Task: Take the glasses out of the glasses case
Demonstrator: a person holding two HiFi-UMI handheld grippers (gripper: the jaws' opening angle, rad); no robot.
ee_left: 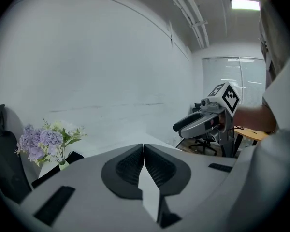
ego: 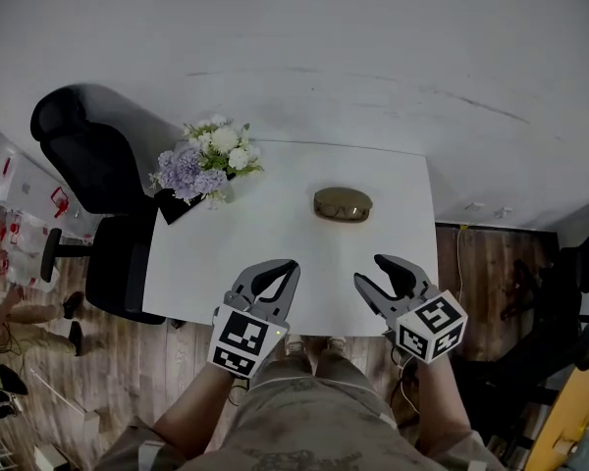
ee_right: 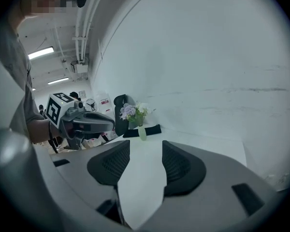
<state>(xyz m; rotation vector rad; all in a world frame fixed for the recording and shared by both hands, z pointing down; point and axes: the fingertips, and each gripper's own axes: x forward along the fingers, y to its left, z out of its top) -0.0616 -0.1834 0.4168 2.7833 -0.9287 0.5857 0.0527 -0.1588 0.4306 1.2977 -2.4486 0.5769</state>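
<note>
On the worktop [ego: 275,253], the case [ego: 343,204] lies right of the flowers [ego: 208,163]; a chair [ego: 93,165] stands left of the worktop.

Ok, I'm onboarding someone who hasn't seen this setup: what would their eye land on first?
Probably the two tools at the near edge of the white table: the left gripper with jaws together, the right gripper with jaws apart, neither holding anything. Beyond them an olive-brown glasses case lies alone mid-table. A bouquet of white and lilac flowers stands at the far left corner, near a black office chair.
</note>
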